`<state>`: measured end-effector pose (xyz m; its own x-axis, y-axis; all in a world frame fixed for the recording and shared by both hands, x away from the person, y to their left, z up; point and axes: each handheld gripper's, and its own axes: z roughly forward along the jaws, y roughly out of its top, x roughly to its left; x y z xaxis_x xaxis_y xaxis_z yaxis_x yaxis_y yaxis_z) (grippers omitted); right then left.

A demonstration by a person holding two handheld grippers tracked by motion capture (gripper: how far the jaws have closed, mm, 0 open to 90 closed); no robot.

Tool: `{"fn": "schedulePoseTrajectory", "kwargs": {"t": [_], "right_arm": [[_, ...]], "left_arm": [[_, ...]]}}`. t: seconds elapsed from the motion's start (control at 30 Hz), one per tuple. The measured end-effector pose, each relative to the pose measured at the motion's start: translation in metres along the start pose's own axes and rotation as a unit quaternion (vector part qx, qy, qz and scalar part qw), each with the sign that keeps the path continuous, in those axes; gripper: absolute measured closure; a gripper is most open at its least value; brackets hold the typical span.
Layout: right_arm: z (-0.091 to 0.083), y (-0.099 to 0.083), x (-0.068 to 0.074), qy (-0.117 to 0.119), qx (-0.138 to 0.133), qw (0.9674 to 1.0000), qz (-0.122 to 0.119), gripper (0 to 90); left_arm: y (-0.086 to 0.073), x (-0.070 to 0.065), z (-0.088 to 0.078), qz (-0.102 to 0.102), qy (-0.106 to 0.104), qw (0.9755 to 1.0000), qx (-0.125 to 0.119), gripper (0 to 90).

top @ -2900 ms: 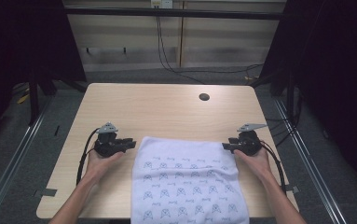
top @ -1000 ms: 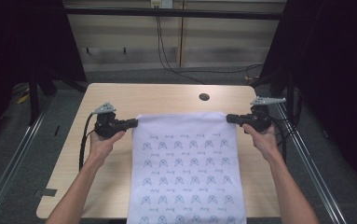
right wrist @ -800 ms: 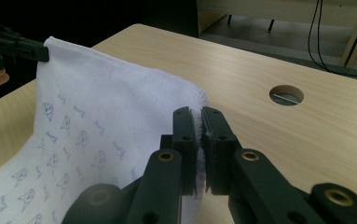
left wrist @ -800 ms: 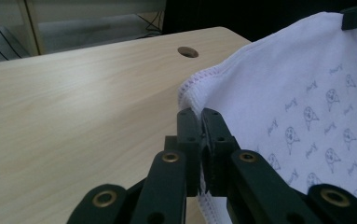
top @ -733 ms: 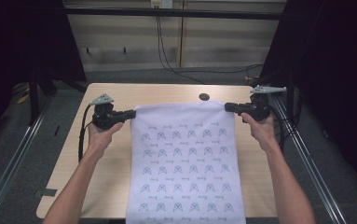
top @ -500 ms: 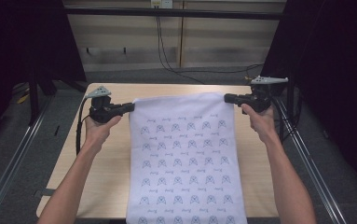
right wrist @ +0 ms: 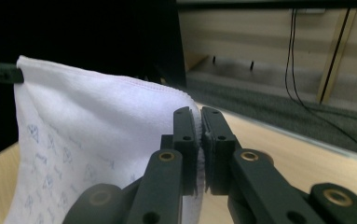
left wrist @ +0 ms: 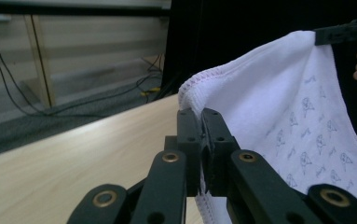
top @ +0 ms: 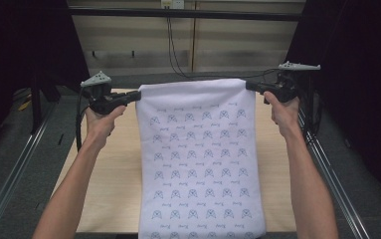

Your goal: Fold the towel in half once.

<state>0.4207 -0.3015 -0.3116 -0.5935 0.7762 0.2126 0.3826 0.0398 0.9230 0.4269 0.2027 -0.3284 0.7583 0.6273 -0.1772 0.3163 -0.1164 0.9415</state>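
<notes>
A white towel [top: 198, 159] printed with small blue figures hangs stretched between the two grippers, above the wooden table [top: 113, 169]. My left gripper [top: 137, 94] is shut on its top left corner, and my right gripper [top: 249, 85] is shut on its top right corner. The towel's lower end runs down past the table's near edge. In the left gripper view the jaws pinch the towel's stitched hem [left wrist: 199, 121], with the other gripper [left wrist: 344, 33] at the far corner. In the right gripper view the jaws grip the hem [right wrist: 197, 126] the same way.
Metal rails [top: 19, 164] run along both sides of the table. A dark horizontal bar [top: 188, 14] and hanging cables [top: 174, 50] lie behind the table's far edge. Dark curtains stand at left and right.
Both hands have risen and moved toward the far edge, lifting the towel's top edge off the table. The towel now hangs taller and fully spread between the grippers.
</notes>
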Motion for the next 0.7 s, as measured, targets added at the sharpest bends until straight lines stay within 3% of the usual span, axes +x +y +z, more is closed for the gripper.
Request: {"fn": "schedulePoseTrajectory", "kwargs": {"t": [0.03, 0.17, 0.3, 0.37, 0.4, 0.47, 0.53, 0.6, 0.7], "right_arm": [[-0.001, 0.003, 0.001, 0.002, -0.005, 1.0000, -0.002, 85.7], [-0.004, 0.015, 0.002, -0.004, -0.004, 0.9999, -0.009, 85.9], [-0.008, 0.029, 0.003, -0.009, -0.012, 0.9998, -0.011, 86.1], [-0.012, 0.036, 0.008, -0.002, -0.024, 0.9996, -0.013, 86.3], [-0.013, 0.036, 0.010, 0.001, -0.027, 0.9995, -0.013, 86.4], [-0.015, 0.033, 0.016, -0.001, -0.013, 0.9996, -0.025, 86.4], [-0.020, 0.025, 0.019, 0.005, -0.003, 0.9995, -0.031, 86.4], [-0.028, 0.015, 0.021, 0.025, 0.000, 0.9994, -0.024, 86.4], [-0.044, -0.002, 0.028, 0.054, 0.005, 0.9982, -0.027, 86.3]], "left_arm": [[0.004, -0.003, -0.001, 0.011, -0.001, 0.9999, 0.003, 87.5], [0.020, -0.006, -0.006, 0.016, 0.001, 0.9998, -0.008, 87.5], [0.034, 0.003, -0.003, 0.006, 0.026, 0.9995, -0.017, 87.6], [0.033, 0.003, 0.001, -0.008, 0.021, 0.9995, -0.024, 87.7], [0.031, 0.000, 0.002, -0.004, 0.018, 0.9996, -0.021, 87.7], [0.026, -0.007, 0.001, 0.018, 0.013, 0.9997, -0.005, 87.7], [0.021, -0.013, -0.006, 0.022, 0.008, 0.9997, -0.004, 87.6], [0.015, -0.020, -0.016, 0.026, -0.001, 0.9996, -0.006, 87.6], [0.005, -0.029, -0.029, 0.036, -0.013, 0.9992, 0.013, 87.6]]}}
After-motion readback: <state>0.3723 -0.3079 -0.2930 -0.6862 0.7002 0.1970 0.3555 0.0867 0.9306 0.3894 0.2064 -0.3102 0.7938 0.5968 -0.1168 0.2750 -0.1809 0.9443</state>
